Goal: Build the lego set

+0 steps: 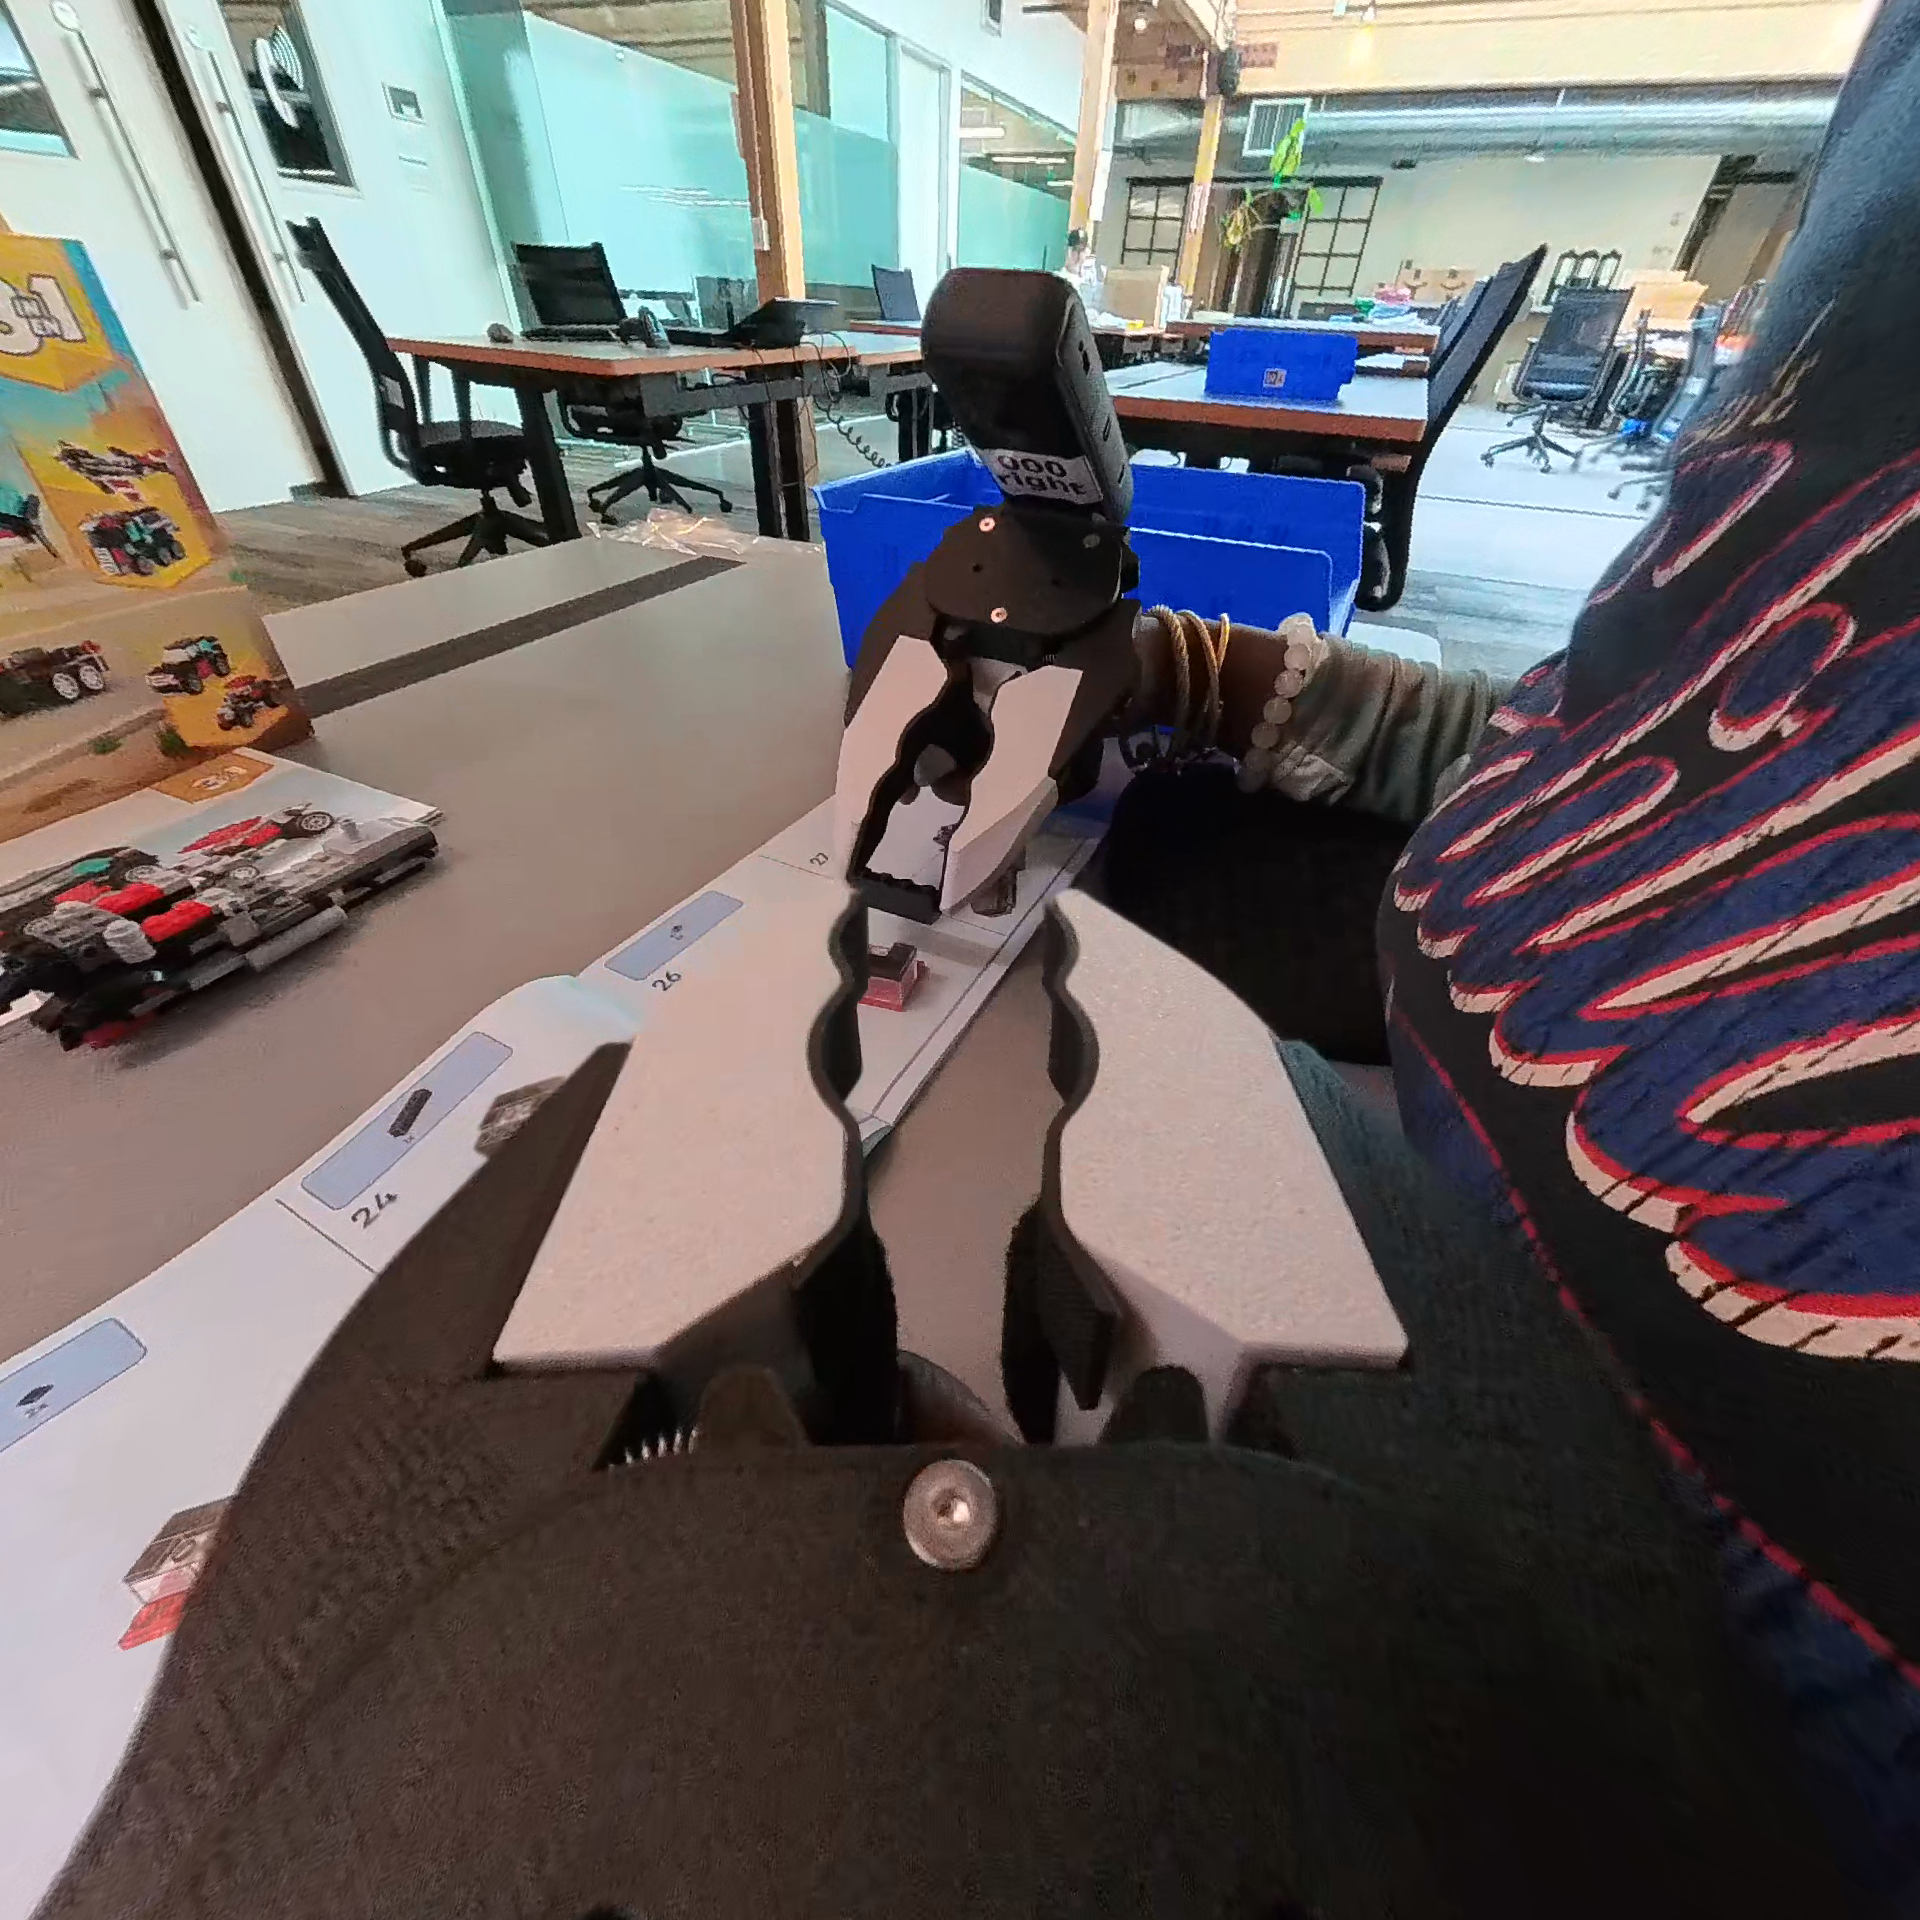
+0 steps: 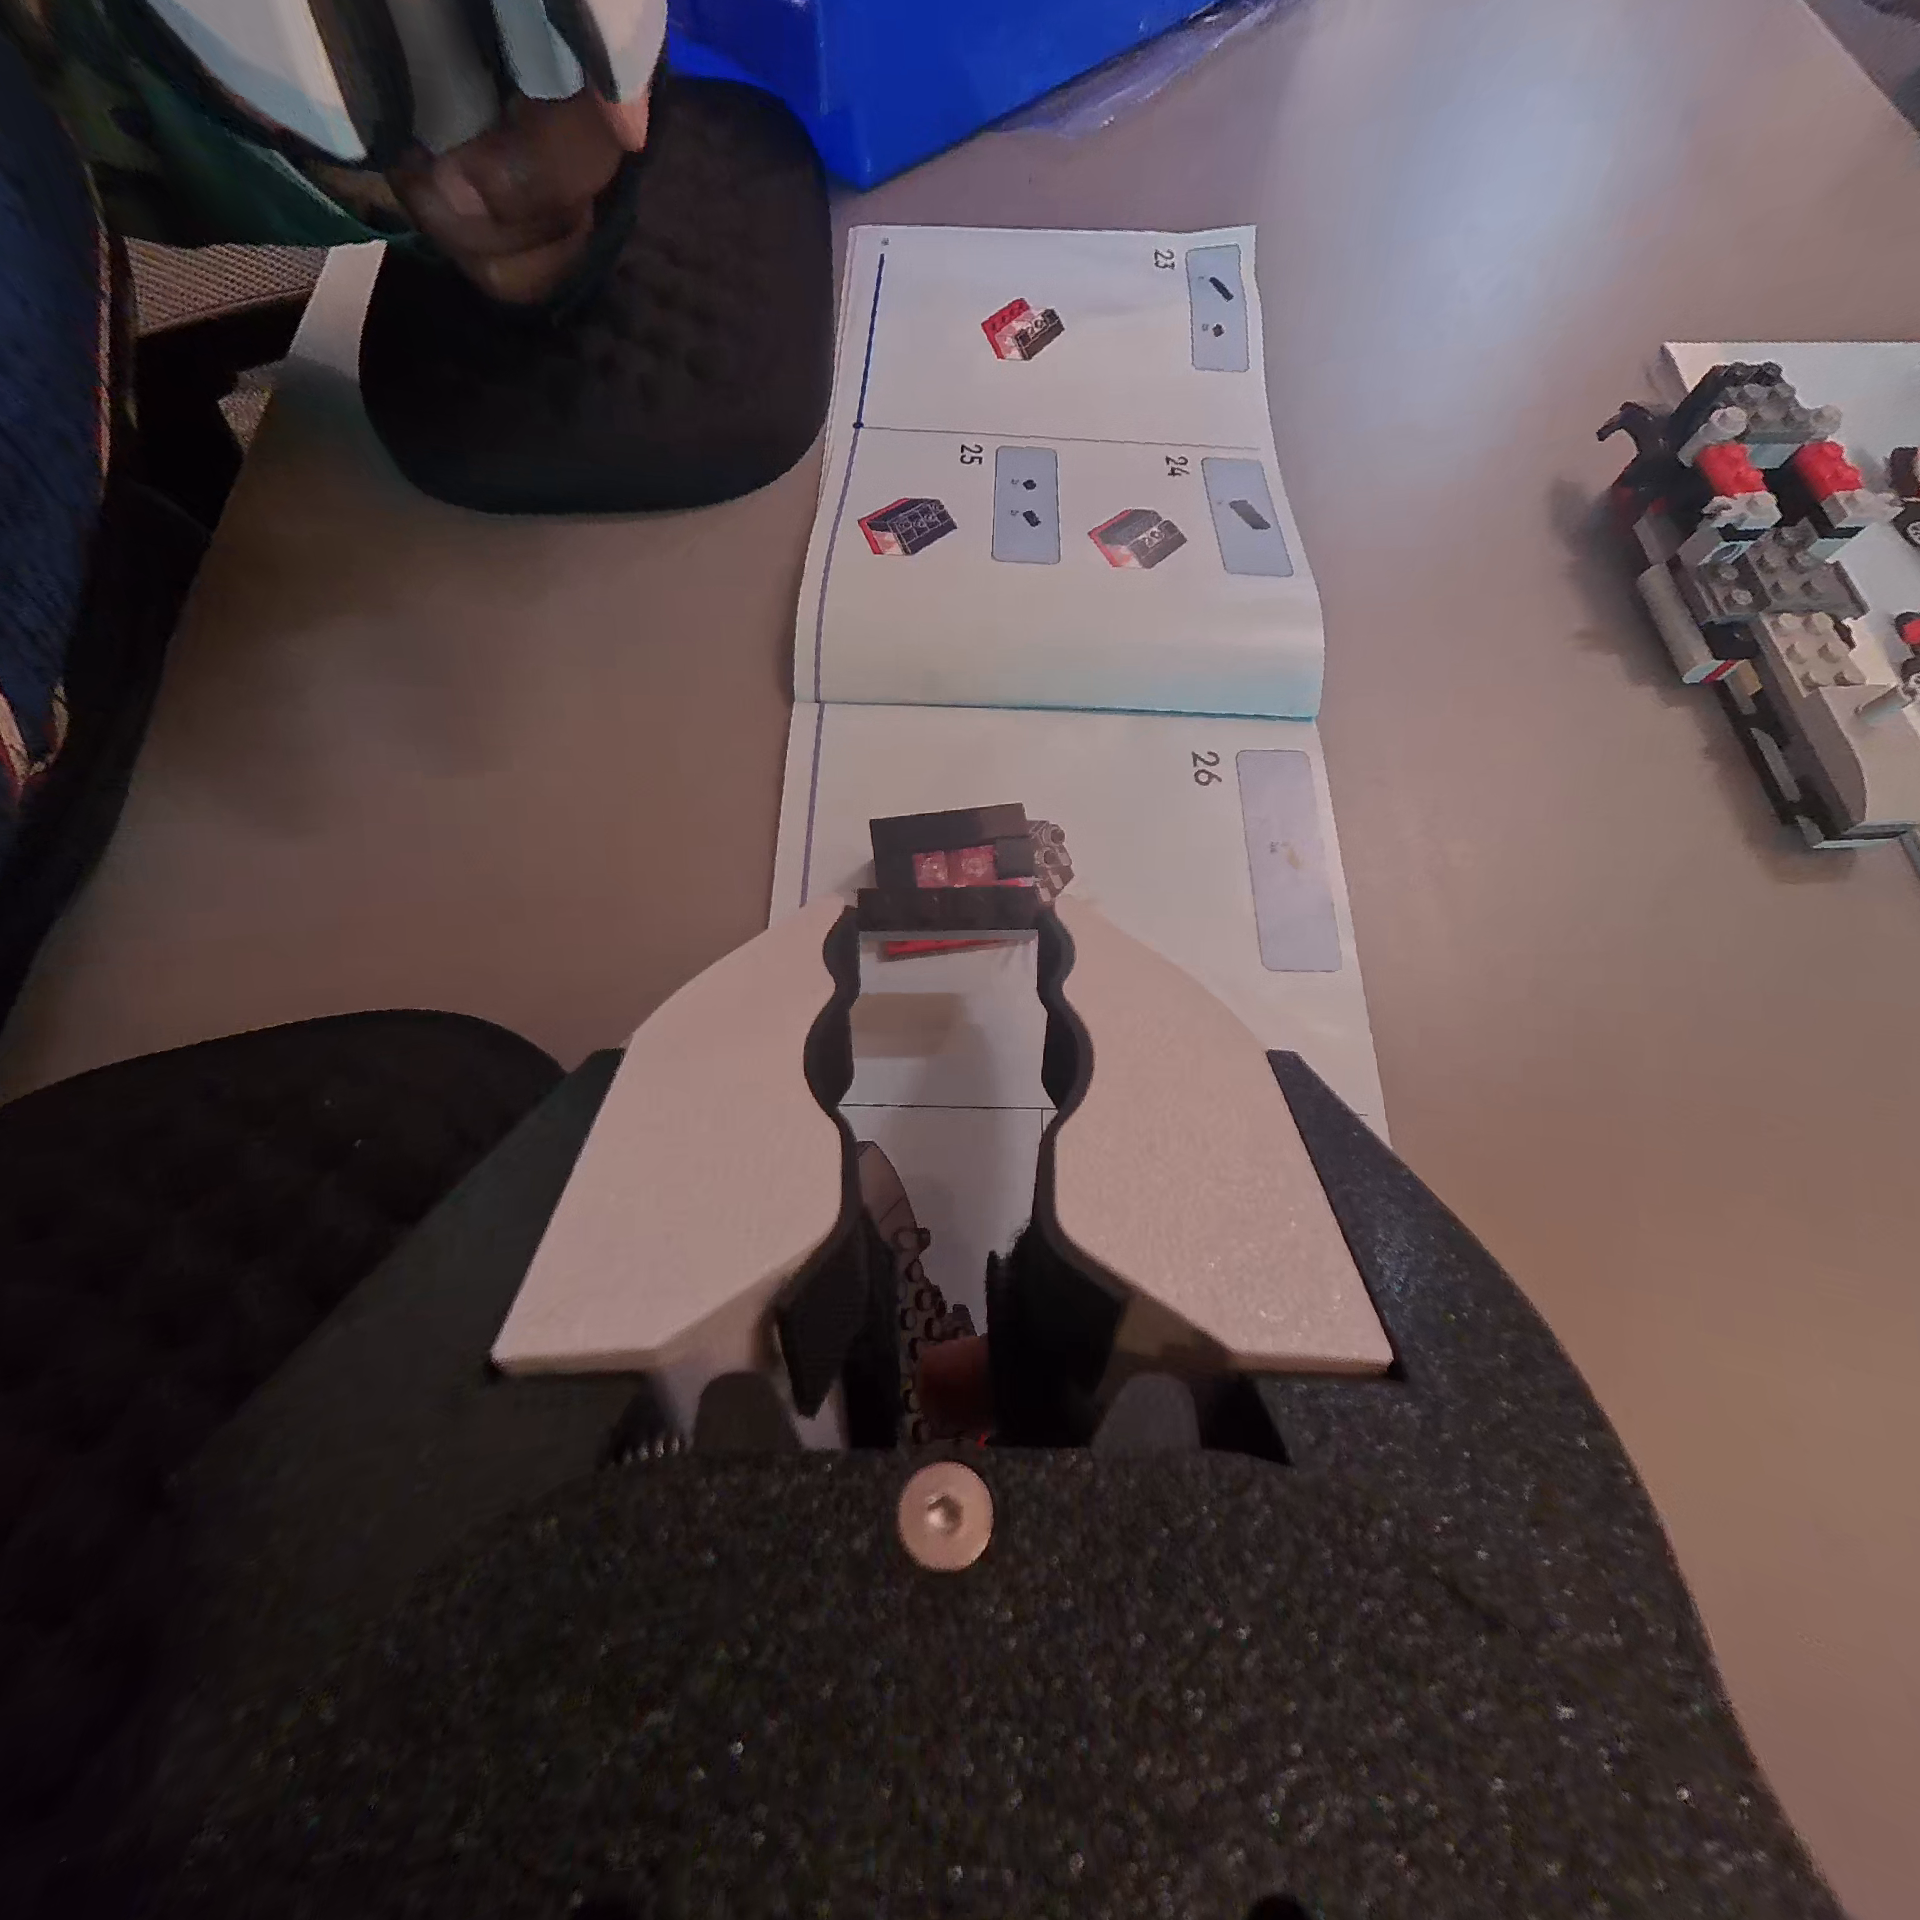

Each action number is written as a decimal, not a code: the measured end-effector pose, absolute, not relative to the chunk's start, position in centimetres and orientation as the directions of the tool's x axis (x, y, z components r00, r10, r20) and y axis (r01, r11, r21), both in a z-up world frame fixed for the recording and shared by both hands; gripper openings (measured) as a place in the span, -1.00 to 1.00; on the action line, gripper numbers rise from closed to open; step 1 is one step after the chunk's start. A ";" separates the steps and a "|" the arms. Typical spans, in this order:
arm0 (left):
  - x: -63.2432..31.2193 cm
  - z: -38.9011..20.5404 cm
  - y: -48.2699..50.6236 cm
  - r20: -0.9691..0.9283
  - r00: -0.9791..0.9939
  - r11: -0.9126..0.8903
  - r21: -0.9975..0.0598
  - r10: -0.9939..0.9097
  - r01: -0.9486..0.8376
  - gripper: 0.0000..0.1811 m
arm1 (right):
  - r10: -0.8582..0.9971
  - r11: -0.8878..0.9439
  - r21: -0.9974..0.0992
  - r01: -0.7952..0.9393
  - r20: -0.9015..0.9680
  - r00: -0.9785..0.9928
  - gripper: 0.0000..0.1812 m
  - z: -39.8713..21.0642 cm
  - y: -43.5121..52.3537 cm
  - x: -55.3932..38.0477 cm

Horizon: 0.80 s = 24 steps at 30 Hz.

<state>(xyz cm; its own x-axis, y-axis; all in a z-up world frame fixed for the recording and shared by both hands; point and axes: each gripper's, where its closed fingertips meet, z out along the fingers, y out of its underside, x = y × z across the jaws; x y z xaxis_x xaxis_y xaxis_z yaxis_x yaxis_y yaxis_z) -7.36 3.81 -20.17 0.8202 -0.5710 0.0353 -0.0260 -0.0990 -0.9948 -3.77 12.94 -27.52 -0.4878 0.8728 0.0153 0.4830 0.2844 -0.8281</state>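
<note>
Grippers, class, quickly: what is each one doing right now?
Left gripper: open, fingers apart, holding nothing.
Right gripper: shut on a flat black lego piece, held just above the small red-and-black lego block on the instruction booklet.

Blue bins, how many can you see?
2. One blue bin sits on the table just behind the right gripper; another blue bin sits on a farther desk. Others may be hidden.

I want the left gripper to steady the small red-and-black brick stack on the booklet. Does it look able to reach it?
Probably yes, though tightly: the left gripper is open and empty, the stack just ahead, but the right gripper, gripping a black plate, hangs directly over it.
</note>
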 end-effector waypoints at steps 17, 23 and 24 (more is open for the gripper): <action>-7.5 -20.5 4.1 0.065 0.821 -0.128 -0.992 -0.568 -0.011 -0.65 | 0.878 0.269 -0.834 0.482 0.006 -0.479 -0.64 -27.7 13.1 -3.6; -7.4 -21.0 4.5 0.081 0.820 -0.182 -0.983 -0.566 -0.028 -0.65 | 0.875 0.280 -0.830 0.482 0.014 -0.485 -0.64 -27.6 13.0 -3.7; -7.2 -21.2 4.5 0.081 0.817 -0.196 -0.980 -0.571 -0.040 -0.65 | 0.874 0.283 -0.830 0.481 0.016 -0.486 -0.64 -27.6 13.0 -3.7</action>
<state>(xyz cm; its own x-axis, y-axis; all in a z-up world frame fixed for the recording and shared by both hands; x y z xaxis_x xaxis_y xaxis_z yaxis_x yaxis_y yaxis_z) -7.24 4.52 -21.19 0.8168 -0.5713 0.0810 -0.0400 -0.1961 -0.9798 -3.70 13.03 -27.63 -0.4855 0.8741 0.0163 0.4811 0.2827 -0.8298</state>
